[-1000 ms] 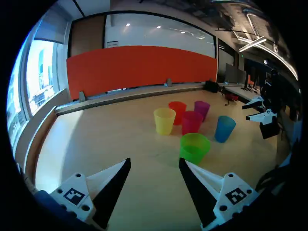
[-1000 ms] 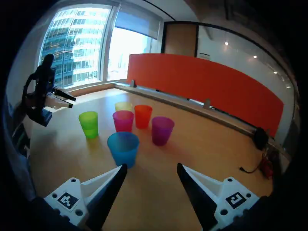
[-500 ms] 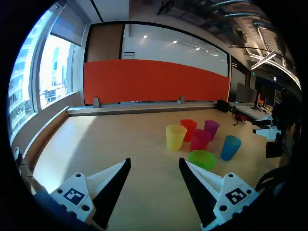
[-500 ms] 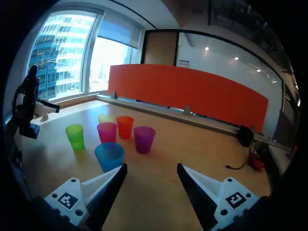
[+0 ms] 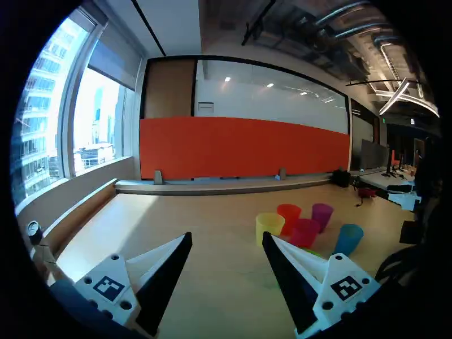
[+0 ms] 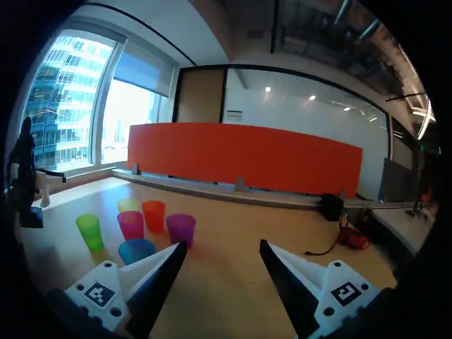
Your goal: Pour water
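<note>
Cups [image 6: 153,216] in six colours stand upright, mouths up, in a tight cluster on the wooden tabletop [image 5: 169,220]. This orientation suits both receiving and holding water. Whether any cup contains water cannot be determined at this viewing angle.

In the left gripper view, the yellow cup [image 5: 270,226], orange cup [image 5: 288,217], purple cup [image 5: 322,216], pink cup [image 5: 305,233] and blue cup [image 5: 347,239] sit just beyond one finger of the left gripper [image 5: 226,236]. The fingers are spread wide apart with nothing between them.

In the right gripper view, the green cup [image 6: 90,231] stands at the edge of the cluster. The blue cup is nearest the right gripper [image 6: 223,244], partly hidden behind one finger. This gripper is likewise spread and empty.

Both grippers are held off the cups and aimed nearly level toward the orange partition [image 5: 243,147], so the cluster sits low in each view. No cup is grasped, so pouring appears not yet begun. The close spacing calls for a careful approach, since a neighbouring cup could be knocked.
</note>
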`<state>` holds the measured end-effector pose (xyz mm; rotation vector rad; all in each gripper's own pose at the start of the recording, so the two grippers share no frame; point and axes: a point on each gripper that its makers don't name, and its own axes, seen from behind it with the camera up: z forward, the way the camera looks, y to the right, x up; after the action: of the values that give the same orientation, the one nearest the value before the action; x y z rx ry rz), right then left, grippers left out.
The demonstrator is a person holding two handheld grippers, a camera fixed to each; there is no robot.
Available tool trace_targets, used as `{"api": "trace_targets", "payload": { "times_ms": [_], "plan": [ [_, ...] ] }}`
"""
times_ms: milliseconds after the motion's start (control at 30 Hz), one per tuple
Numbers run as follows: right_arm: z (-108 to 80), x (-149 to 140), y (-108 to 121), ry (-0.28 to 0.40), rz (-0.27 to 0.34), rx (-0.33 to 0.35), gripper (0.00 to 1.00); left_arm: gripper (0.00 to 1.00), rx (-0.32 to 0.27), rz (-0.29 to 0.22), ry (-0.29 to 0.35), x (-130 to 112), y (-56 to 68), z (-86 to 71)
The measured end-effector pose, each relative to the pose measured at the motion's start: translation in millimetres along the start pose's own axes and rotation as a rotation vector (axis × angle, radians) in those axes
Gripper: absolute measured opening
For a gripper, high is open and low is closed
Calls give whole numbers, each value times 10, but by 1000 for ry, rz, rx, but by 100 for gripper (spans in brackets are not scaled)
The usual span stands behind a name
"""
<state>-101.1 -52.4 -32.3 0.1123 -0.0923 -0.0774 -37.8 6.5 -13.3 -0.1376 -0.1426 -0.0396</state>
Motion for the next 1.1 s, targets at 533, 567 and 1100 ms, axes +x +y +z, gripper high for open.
{"api": "trace_targets", "payload": {
  "times_ms": [533, 567, 1100],
  "plan": [
    [-92, 439, 175, 140, 47, -118, 100, 92, 80, 39, 151, 379, 8, -73],
    [-94, 458, 180, 145, 50, -121, 100, 92, 84, 41, 156, 388, 8, -72],
    [-126, 489, 200, 145, 45, -150, 100, 92, 155, 72, 190, 249, -35, -71]
  ]
}}
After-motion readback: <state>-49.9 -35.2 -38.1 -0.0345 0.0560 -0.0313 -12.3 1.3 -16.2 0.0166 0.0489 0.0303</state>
